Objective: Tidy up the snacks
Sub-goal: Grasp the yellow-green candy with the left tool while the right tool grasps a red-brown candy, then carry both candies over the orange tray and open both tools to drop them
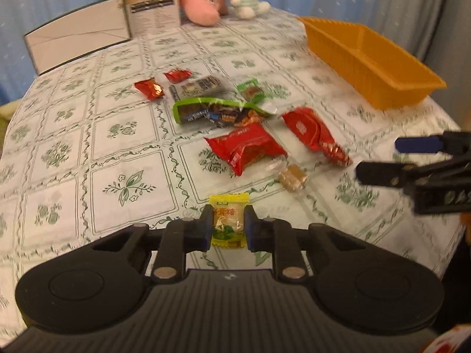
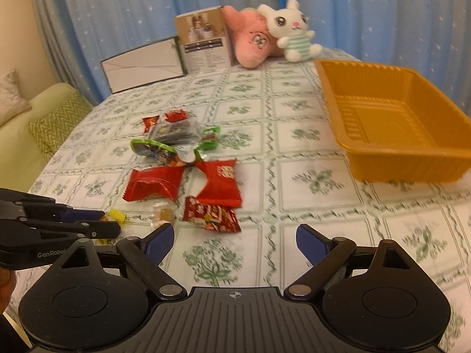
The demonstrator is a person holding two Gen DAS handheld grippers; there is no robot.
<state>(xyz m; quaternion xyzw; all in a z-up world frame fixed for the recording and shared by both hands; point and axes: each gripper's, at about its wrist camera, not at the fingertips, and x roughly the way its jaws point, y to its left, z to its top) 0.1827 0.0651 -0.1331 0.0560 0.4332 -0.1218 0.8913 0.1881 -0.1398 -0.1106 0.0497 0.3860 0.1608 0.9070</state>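
Note:
My left gripper (image 1: pixel 229 226) is shut on a small yellow candy packet (image 1: pixel 229 220), low over the tablecloth; it also shows at the left of the right wrist view (image 2: pixel 110 223), with the yellow packet (image 2: pixel 117 216) at its tips. My right gripper (image 2: pixel 235 242) is open and empty above the table, near a small red wrapper (image 2: pixel 210 214); it shows at the right of the left wrist view (image 1: pixel 379 158). A pile of snacks lies mid-table: red packets (image 1: pixel 245 148) (image 1: pixel 307 128), a green-edged bag (image 1: pixel 217 111), a clear-wrapped candy (image 1: pixel 293 178). The orange tray (image 2: pixel 412 164) stands empty at the right.
At the back of the table stand a white card holder (image 2: pixel 141 67), a brown booklet (image 2: pixel 203 41), a pink plush (image 2: pixel 250 44) and a white bunny plush (image 2: pixel 291 32). Blue curtains hang behind. A green sofa (image 2: pixel 35 129) sits left of the table.

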